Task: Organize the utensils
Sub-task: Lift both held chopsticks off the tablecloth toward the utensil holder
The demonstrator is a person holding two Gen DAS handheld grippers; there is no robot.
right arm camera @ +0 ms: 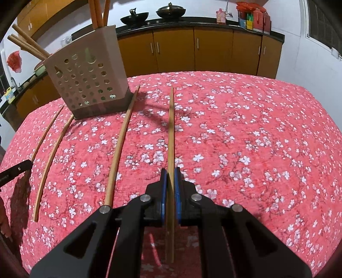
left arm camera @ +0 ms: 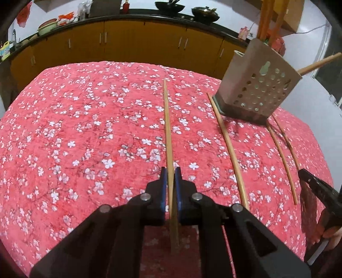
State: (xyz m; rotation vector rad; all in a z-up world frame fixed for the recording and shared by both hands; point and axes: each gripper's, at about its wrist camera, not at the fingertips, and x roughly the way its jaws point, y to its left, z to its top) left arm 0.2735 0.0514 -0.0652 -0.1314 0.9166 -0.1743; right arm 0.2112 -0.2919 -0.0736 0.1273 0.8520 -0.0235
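Observation:
My left gripper (left arm camera: 170,171) is shut on a wooden chopstick (left arm camera: 167,124) that points away over the red floral tablecloth. My right gripper (right arm camera: 170,172) is shut on another wooden chopstick (right arm camera: 171,128), also pointing away. A perforated metal utensil holder (left arm camera: 254,87) stands on the table at the right of the left wrist view and at the upper left of the right wrist view (right arm camera: 85,77), with several chopsticks standing in it. Three loose chopsticks lie on the cloth between the grippers (left arm camera: 229,149) (left arm camera: 282,160) (right arm camera: 118,147) (right arm camera: 51,162).
The table (left arm camera: 74,128) is covered by a red cloth with white blossoms. Behind it runs a counter with yellow cabinet doors (right arm camera: 192,49), with woks (right arm camera: 134,18) and packets on top. The other gripper's body shows at the edge of each view (left arm camera: 314,188) (right arm camera: 15,170).

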